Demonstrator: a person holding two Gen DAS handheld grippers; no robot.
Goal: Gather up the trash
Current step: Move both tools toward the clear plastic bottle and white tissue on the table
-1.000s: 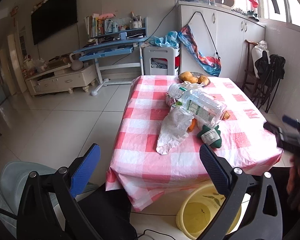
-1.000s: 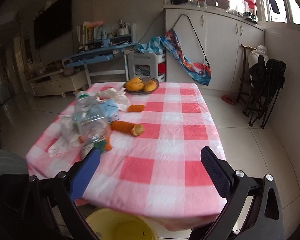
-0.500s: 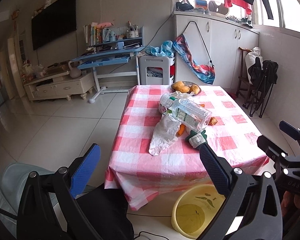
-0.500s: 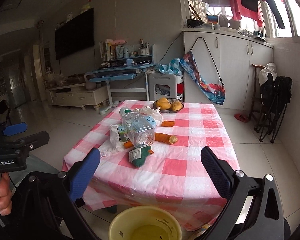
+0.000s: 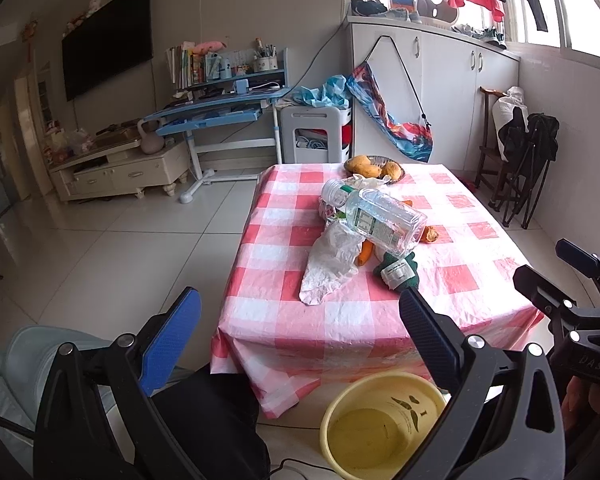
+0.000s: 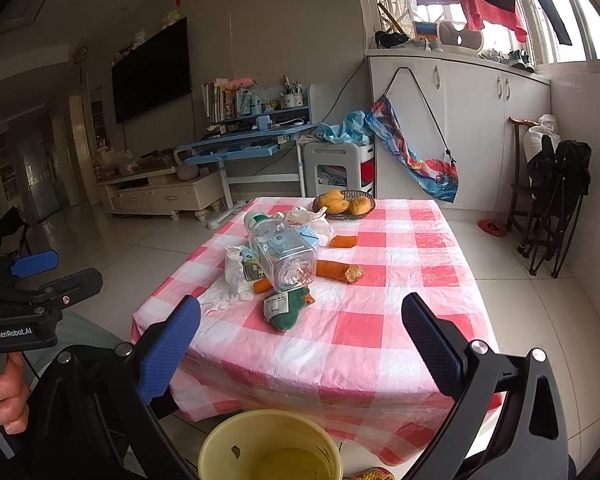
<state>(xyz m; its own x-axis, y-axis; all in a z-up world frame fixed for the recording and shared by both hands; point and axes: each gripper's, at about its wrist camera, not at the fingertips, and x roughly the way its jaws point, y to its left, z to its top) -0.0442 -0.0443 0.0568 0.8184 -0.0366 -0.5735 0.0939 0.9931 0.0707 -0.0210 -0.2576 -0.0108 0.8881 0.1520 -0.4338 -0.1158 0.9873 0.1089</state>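
Note:
A clear plastic bottle lies on a pile of trash on the pink checked table. In the pile are a crumpled white plastic bag, a green packet, carrot pieces and a small carton. A yellow bucket stands on the floor below the table's near edge. My left gripper and right gripper are both open and empty, held back from the table above the bucket.
A basket of mangoes sits at the table's far end. Folded black chairs lean at the right wall. A blue desk and a low cabinet stand beyond the tiled floor at left. A hand holds the left gripper's grip.
Both grippers have drawn back from the table, so the whole tabletop and more of the yellow bucket show. Both stay open, and the trash pile has not moved.

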